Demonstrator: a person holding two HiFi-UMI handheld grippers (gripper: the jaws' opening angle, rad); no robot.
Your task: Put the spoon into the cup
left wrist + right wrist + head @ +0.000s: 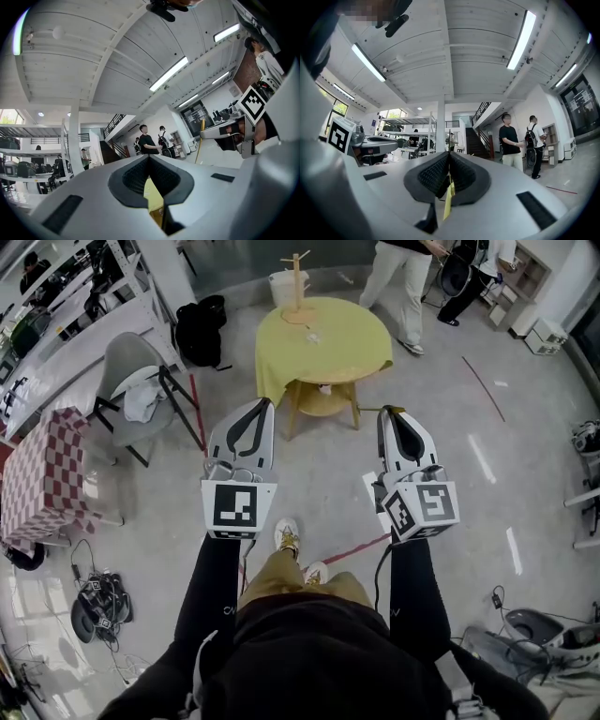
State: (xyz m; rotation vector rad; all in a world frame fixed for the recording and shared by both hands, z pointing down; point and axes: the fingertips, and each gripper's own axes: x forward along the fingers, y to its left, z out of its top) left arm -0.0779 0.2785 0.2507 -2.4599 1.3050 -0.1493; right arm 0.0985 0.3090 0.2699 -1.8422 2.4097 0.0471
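Right gripper (394, 415) was pinched shut on a thin yellow strip, most likely the handle of the spoon (447, 204), held about level in mid-air, while the left gripper (265, 405) beside it had its jaws together on nothing. No cup could be made out; it was probably on the yellow round tabletop (356, 348) well ahead, so the sound move was to walk up with a firm grip before tipping the spoon down. A wooden rack (298, 282) stood on that tabletop, a grey chair (131, 362) and black bag (202, 326) sat off left, and cables (98, 601) lay on the floor, none on the direct path.
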